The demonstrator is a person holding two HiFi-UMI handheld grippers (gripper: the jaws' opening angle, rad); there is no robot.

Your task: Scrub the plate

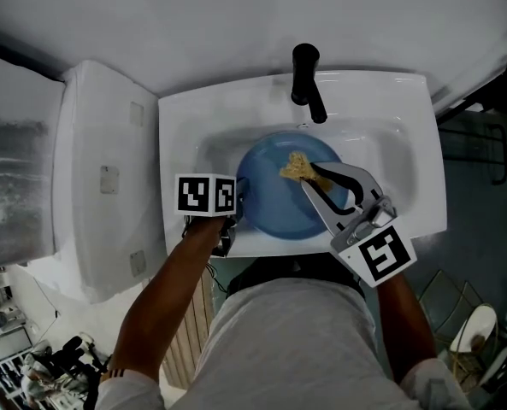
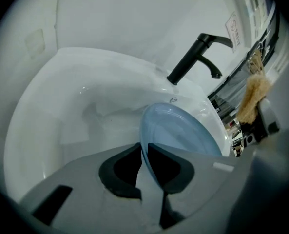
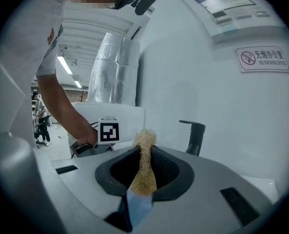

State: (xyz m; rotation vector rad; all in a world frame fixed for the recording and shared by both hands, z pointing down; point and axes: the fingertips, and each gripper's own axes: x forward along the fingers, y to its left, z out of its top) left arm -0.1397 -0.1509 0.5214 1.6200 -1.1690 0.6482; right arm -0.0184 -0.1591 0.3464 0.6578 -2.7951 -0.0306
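"Where's the plate (image 1: 274, 203)?"
"Tilted in the sink (image 1: 407, 101), nearer its left side. My left gripper (image 2: 144, 152) pinches its rim."
"The right?"
"My right gripper (image 3: 144, 152) is clamped on the scrubber (image 1: 296, 167), over the plate's far edge."

- White sign (image 3: 259, 59) hanging on wall (image 3: 183, 72), upper right of right gripper view. Red crossed-cigarette symbol sitting at its left; Chinese line "无烟办公室" running on top, "NO SMOKING OFFICE" running beneath.
- Panel (image 3: 221, 4) sitting above it at top of frame: print showing, too small for reading.
- Left gripper view, upper right: tilted sign (image 2: 235, 29) showing red circle symbol, lettering blurring out.
- Head view: black-and-white square markers showing on cube at left centre (image 1: 206, 195) and cube at lower right (image 1: 381, 255); patterns only.
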